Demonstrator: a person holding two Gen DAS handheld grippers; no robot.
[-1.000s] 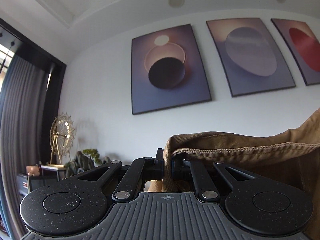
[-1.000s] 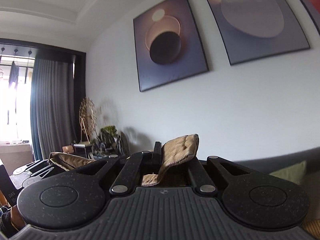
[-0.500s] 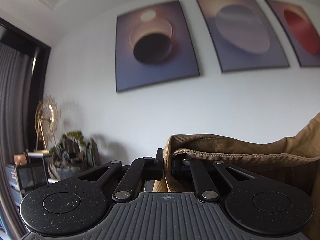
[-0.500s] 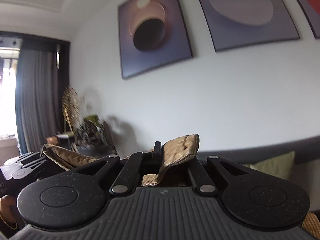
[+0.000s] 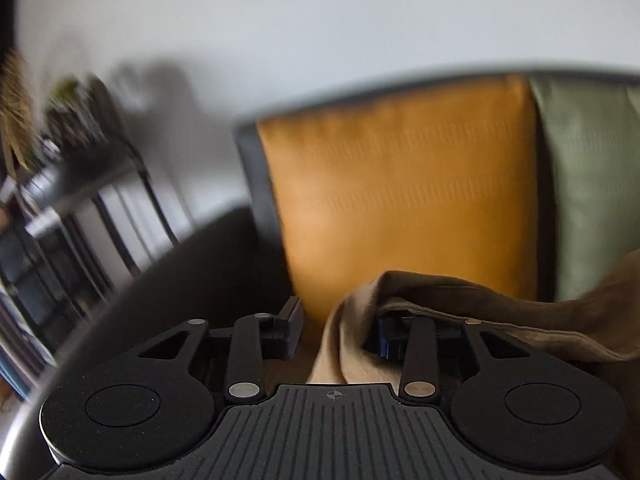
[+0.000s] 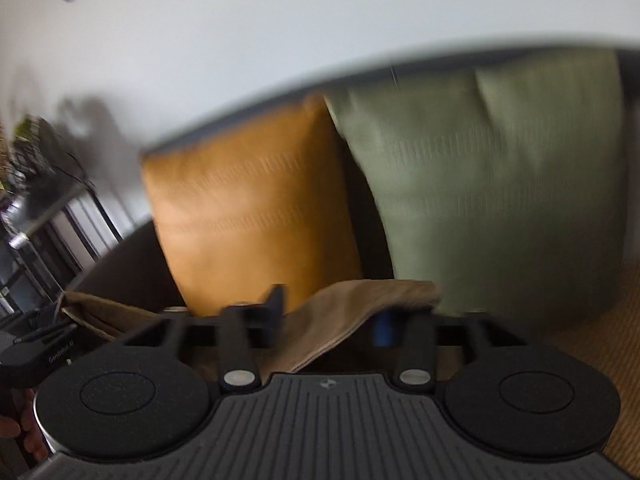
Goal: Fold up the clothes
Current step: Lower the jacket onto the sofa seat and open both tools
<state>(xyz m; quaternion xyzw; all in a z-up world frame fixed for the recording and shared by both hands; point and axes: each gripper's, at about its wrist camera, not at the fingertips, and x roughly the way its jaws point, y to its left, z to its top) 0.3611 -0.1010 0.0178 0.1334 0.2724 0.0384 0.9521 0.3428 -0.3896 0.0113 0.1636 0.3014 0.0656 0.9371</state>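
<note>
Both grippers have let go: left gripper (image 5: 336, 326) and right gripper (image 6: 328, 320) jaws spread wide, the tan garment (image 5: 460, 300) just draped loosely between each pair. It runs sideways, in front of the orange cushion (image 5: 400, 200) and green cushion (image 6: 500, 180)

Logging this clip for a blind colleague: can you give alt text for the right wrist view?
The right gripper has its jaws open, with tan cloth draped loosely between them. Behind it, blurred by motion, an orange cushion and a green cushion lean on a dark sofa below a white wall.
</note>
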